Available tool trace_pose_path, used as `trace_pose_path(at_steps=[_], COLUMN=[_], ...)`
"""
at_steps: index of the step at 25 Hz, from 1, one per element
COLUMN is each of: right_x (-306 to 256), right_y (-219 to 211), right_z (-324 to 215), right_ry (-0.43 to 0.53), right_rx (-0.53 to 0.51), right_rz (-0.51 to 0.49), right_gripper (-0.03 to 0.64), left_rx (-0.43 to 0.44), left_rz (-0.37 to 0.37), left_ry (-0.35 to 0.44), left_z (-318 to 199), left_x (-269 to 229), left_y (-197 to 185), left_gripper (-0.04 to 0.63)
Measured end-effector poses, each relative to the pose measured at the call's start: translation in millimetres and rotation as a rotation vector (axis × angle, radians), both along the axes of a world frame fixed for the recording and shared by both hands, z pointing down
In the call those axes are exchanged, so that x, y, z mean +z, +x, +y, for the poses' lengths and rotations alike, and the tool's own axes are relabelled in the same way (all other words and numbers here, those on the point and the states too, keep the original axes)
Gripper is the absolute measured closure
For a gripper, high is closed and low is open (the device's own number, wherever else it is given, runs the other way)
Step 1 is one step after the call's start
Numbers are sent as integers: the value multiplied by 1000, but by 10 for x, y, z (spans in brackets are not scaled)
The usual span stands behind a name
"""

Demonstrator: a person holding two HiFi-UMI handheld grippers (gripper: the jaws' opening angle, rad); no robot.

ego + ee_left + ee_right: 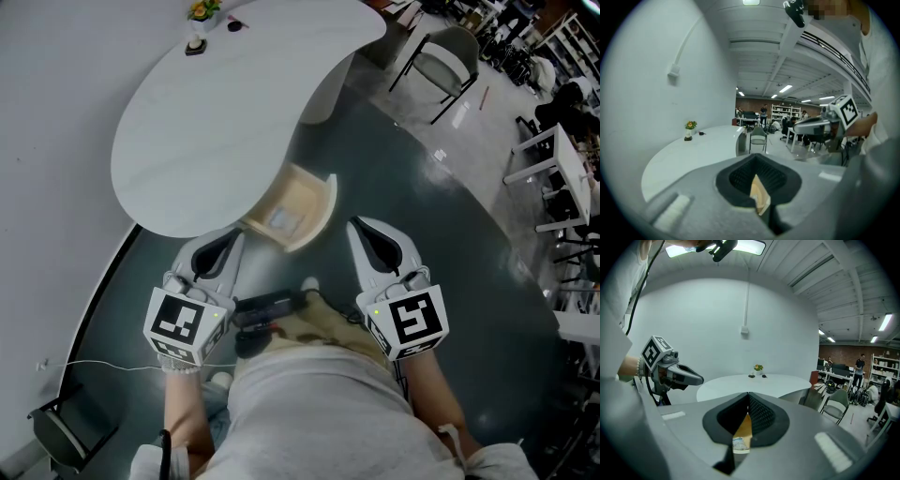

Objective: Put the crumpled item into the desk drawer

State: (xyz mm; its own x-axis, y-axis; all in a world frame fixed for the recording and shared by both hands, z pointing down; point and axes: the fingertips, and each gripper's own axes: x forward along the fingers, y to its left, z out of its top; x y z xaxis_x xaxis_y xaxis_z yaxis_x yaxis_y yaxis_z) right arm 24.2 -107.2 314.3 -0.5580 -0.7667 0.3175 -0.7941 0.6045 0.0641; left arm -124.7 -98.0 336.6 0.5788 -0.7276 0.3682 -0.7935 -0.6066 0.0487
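My left gripper (232, 240) and right gripper (359, 228) both have their jaws pressed together with nothing in them. The pale crumpled item (281, 220) lies inside the open light wooden drawer (323, 202) under the white round worktop (216, 122). I think a slow, straight push would close it best.

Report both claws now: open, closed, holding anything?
Left claw: closed, holding nothing.
Right claw: closed, holding nothing.
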Motion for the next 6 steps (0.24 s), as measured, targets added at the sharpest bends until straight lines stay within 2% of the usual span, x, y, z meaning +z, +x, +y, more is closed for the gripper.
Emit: trace_pose_path(at_steps=[6], right_x=[12], right_y=[-6], right_z=[-15], right_ry=[-1], right_rx=[0], right_rz=[2], right_gripper=[612], left_rx=[4], left_rz=[1], left_ry=[-3], left_z=[-11], left_x=[22], left_y=[-8], left_gripper=[598])
